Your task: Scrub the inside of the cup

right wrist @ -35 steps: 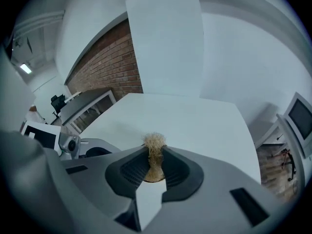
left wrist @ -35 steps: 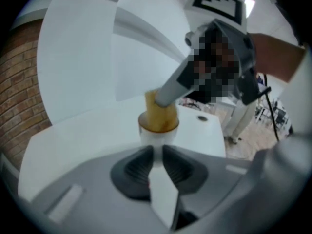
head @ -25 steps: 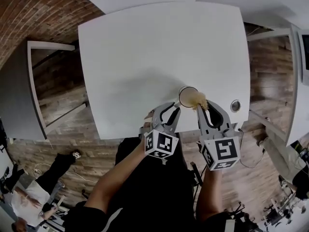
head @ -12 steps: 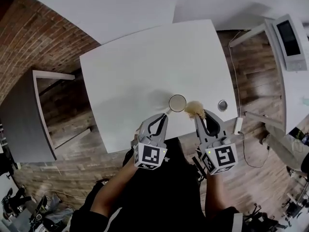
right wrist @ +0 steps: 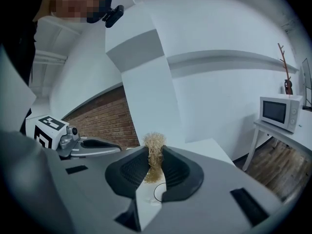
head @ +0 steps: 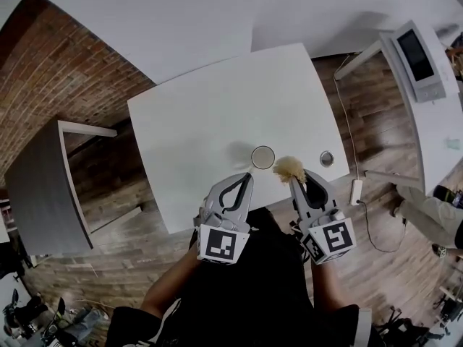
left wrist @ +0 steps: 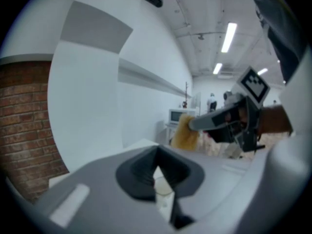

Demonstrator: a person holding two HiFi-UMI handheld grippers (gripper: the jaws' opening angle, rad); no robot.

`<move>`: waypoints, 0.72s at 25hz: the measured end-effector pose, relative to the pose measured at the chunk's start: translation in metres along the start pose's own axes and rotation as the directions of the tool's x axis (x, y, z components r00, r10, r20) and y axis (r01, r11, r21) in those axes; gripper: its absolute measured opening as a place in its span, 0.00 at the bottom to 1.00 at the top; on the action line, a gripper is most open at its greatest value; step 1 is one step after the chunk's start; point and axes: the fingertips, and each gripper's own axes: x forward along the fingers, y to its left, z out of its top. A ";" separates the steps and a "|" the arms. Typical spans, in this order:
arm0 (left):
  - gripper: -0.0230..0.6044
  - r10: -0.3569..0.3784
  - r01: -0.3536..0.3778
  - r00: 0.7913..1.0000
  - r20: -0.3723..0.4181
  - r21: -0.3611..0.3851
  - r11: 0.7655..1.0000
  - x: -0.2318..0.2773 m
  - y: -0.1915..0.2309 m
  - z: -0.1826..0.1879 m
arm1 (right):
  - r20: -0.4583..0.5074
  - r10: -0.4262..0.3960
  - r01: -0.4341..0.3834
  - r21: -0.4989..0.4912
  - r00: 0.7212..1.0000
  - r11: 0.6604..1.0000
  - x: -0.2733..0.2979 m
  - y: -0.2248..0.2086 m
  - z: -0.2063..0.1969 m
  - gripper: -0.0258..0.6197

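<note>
Now, cup (head: 263,157): we see it standing upright on the white table (head: 210,121), near the edge closest to us, with neither claw touching it.
Right claw (head: 295,182): we find it clenched on a straw-coloured scrubber (head: 289,168), whose frayed tuft pokes out past the fingertips.
Scrubber's place: from the head view, at about 4 o'clock from the cup, just beside its rim and outside it.
Left claw (head: 248,176): clenched, its jaws having just closed with nothing between them; it sits at 7 o'clock from the cup.
Round grommet (head: 327,158): at 3 o'clock from the cup.
</note>
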 end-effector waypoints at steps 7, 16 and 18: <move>0.04 -0.049 0.048 0.998 0.042 0.011 0.999 0.001 -0.004 0.022 | 0.010 -0.008 0.008 -0.018 1.000 1.000 0.000 0.006 0.004 0.13; 0.04 -0.038 0.036 0.997 0.072 0.029 0.999 0.006 -0.004 0.034 | 0.021 -0.027 0.028 -0.019 0.999 0.999 -0.005 0.000 0.008 0.13; 0.04 -0.033 0.031 0.996 0.077 0.025 0.999 0.006 -0.003 0.035 | 0.023 -0.028 0.029 -0.018 0.999 0.999 -0.006 0.000 0.009 0.13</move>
